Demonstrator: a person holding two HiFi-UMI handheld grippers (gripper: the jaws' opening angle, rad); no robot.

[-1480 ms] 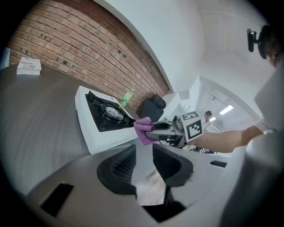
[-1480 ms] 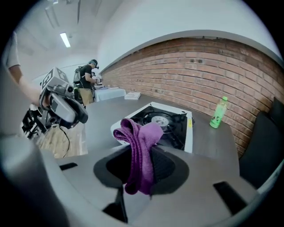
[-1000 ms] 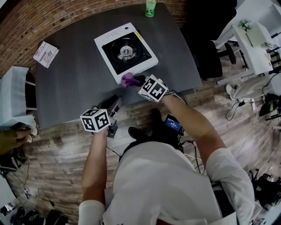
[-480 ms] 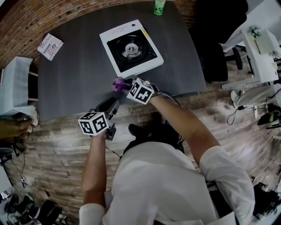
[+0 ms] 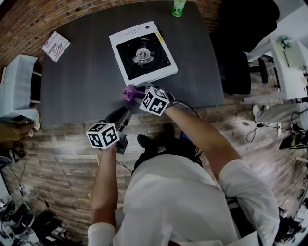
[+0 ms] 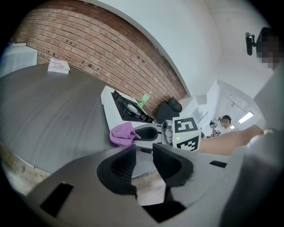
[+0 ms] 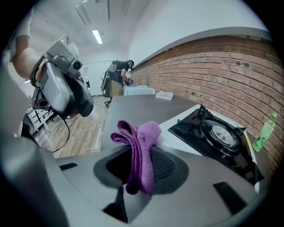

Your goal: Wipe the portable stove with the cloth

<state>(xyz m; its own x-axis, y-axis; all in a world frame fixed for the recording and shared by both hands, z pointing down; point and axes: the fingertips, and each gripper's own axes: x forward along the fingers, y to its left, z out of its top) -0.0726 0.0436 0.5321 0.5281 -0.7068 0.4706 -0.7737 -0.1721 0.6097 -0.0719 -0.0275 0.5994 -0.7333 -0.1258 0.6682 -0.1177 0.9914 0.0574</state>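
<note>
The white portable stove (image 5: pixel 143 52) with its black burner top sits at the far middle of the dark grey table (image 5: pixel 77 91). My right gripper (image 5: pixel 138 94) is shut on the purple cloth (image 5: pixel 129 92), just off the stove's near left corner. In the right gripper view the cloth (image 7: pixel 141 150) hangs bunched between the jaws, with the stove (image 7: pixel 217 135) ahead to the right. My left gripper (image 5: pixel 122 115) hovers open at the table's near edge with nothing in it. From the left gripper view, the cloth (image 6: pixel 123 134) and the stove (image 6: pixel 126 108) lie beyond the open left gripper (image 6: pixel 144 165).
A green bottle (image 5: pixel 178 7) stands at the table's far edge behind the stove. A printed packet (image 5: pixel 56 45) lies at the far left corner. A white seat (image 5: pixel 17 91) is left of the table and a black office chair (image 5: pixel 240 62) right of it.
The right gripper has shifted a little left and down with the cloth, from the stove's front edge to its near left corner, and has rolled. The left gripper has hardly moved.
</note>
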